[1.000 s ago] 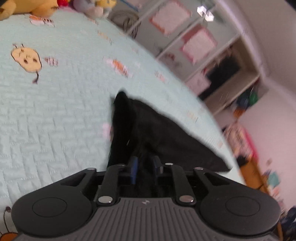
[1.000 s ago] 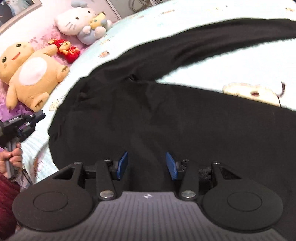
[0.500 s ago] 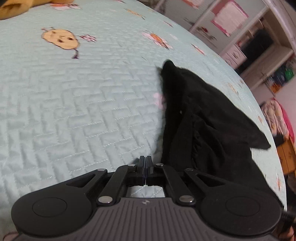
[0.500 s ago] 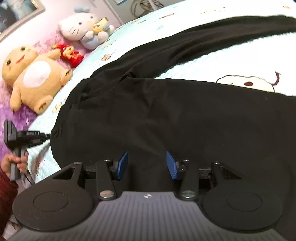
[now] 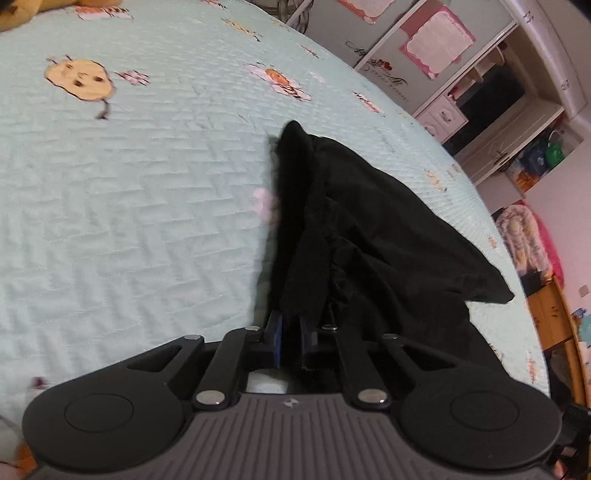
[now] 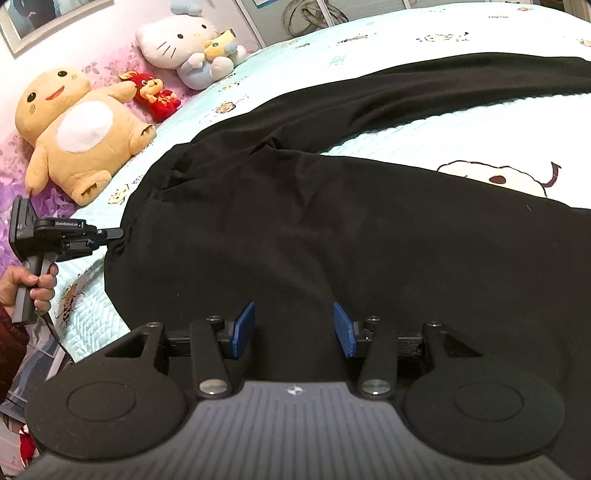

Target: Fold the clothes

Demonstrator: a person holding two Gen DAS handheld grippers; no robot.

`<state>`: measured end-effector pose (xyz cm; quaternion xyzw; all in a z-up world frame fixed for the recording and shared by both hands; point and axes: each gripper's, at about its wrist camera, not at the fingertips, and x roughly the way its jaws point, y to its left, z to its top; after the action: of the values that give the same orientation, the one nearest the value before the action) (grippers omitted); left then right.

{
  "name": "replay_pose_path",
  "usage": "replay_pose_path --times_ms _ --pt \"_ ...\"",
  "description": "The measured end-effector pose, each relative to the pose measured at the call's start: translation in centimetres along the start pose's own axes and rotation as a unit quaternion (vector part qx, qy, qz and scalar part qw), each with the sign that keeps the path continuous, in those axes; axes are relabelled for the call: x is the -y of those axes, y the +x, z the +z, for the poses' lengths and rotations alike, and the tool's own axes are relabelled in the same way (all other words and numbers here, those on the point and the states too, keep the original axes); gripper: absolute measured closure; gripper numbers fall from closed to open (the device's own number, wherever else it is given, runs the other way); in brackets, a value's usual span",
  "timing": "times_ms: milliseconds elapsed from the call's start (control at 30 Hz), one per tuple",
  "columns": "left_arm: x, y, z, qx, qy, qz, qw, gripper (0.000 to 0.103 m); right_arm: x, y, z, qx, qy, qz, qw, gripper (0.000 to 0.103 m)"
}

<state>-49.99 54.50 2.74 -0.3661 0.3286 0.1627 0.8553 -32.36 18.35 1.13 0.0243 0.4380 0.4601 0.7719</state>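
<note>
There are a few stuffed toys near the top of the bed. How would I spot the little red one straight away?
Start at the pink flowered bedding along the edge of the pale green quilt. Two big plush toys sit there: a tan bear-like one with a white belly and a white cat with a blue bow. The small red toy lies between them, by far the smallest and the only red one.

A bedroom at home: quilted bed, plush toys, wardrobe shelves.

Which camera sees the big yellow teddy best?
The right wrist view: the yellow teddy lies whole there beside the bed's edge. The left wrist view catches only a yellow scrap at its top corner.
</note>
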Motion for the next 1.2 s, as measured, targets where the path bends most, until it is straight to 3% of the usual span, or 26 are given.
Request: replay_pose_path --times_ms 167,267,433,500,567,633,700,833,967,1100,1133,1200 --pt "0.4 0.1 0.3 -0.010 0.018 0.034 0.9992 0.091 1.0 0.0 0.1 0.001 0.014 0.020 1.000 0.055" --pt "0.0 0.2 0.9 -0.010 -0.004 0.039 0.9992 0.086 1.6 -0.6 0.1 0.001 0.018 0.023 1.000 0.055" --pt "0.7 -3.1 0.1 0.062 -0.043 0.105 0.9916 0.084 2.6 -2.5 -0.4 0.013 0.038 0.017 0.999 0.055" --pt "2.4 -4.5 -0.6 0.093 -0.025 0.088 0.9914 0.084 3.0 -3.5 -0.7 0.024 0.046 0.012 0.999 0.055" --pt "5.2 -4.5 -1.7 0.101 0.018 0.043 0.9937 0.069 3.7 -4.3 -1.1 0.033 0.058 0.007 0.998 0.052" --pt "7.7 -2.9 -3.0 0.073 0.051 0.001 0.9960 0.062 4.7 -4.5 -1.9 0.033 0.078 -0.002 0.996 0.051" --pt "9.7 -0.7 -4.4 0.030 0.073 -0.023 0.9966 0.062 5.7 -4.7 -2.6 0.043 0.106 0.014 0.993 0.051" --pt "10.5 2.6 -6.6 -0.025 0.061 -0.011 0.9978 0.062 6.9 -6.3 -2.8 0.050 0.135 0.017 0.989 0.051" --pt "9.9 2.8 -7.1 -0.019 0.023 0.000 0.9996 0.063 9.0 -9.0 -2.6 0.073 0.160 -0.009 0.984 0.051" --pt "10.7 2.8 -7.3 -0.017 0.024 0.023 0.9993 0.062 15.1 -11.7 -2.9 0.115 0.242 -0.053 0.962 0.051" --pt "10.9 2.5 -7.5 -0.017 0.026 0.032 0.9990 0.062 17.0 -12.6 -3.5 0.131 0.272 -0.059 0.951 0.056" --pt "11.5 2.5 -7.4 -0.016 0.023 0.052 0.9982 0.061 20.7 -14.5 -5.1 0.170 0.363 -0.043 0.915 0.064"
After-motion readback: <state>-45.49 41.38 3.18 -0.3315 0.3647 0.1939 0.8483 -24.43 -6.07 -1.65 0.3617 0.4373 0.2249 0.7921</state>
